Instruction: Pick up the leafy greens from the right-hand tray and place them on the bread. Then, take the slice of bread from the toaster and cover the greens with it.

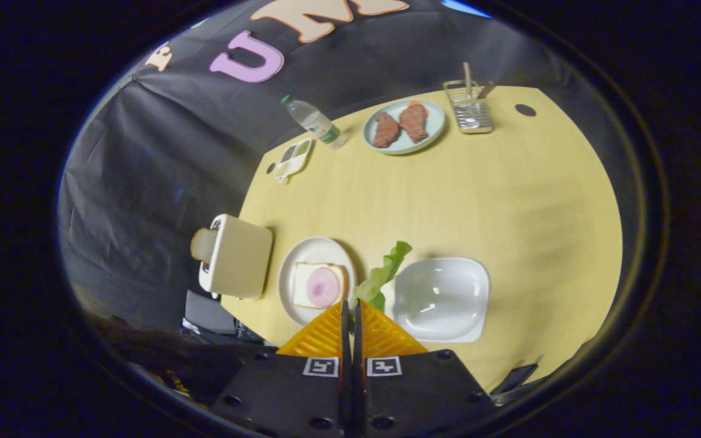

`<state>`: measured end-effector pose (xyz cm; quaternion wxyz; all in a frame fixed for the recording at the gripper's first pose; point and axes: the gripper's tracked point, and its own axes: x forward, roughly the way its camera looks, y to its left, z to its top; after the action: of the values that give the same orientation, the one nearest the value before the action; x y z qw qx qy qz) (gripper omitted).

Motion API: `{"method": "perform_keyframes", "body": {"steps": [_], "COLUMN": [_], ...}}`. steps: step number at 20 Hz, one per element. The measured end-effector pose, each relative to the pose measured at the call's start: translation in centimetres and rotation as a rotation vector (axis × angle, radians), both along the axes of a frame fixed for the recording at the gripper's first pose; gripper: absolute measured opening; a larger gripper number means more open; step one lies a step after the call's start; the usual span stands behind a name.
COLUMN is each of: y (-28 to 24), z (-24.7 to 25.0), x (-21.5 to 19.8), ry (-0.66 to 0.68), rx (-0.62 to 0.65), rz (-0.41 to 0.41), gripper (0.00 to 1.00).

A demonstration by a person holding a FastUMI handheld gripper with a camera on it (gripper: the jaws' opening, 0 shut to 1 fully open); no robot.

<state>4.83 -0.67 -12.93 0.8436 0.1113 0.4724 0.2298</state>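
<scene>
Fingers (351, 316) pinch closed on leafy greens (383, 275), a light, limp, tear-prone leaf gripped at its lower end, dangling just ahead.

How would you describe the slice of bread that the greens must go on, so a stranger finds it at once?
Start at the toaster on the yellow table. Beside it stands a round white plate, just ahead of the shut gripper holding the leafy greens. The bread lies flat there under a pink ham round, unlike the slice upright in the toaster.
</scene>
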Motion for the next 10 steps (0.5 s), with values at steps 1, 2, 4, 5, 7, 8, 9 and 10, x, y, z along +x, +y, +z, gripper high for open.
{"method": "perform_keyframes", "body": {"steps": [1,2,4,5,7,8,9,10], "y": [1.7,3.4,7.4,9.6,13.4,15.1,16.8,18.1], "z": [0.3,0.6,1.1,1.1,0.7,0.3,-0.2,-0.8], "x": [-0.5,-1.1,-1.9,-2.3,-2.1,-1.8,-2.0,-1.9], "ry": [0.005,0.004,0.006,0.012,0.012,0.017,0.031,0.045], "rx": [0.011,0.020,0.052,0.078,0.116,0.145,0.180,0.201], "rz": [0.035,0.073,0.149,0.181,0.215,0.218,0.223,0.224], "gripper": [0.03,0.03,0.03,0.03,0.03,0.03,0.03,0.03]}}
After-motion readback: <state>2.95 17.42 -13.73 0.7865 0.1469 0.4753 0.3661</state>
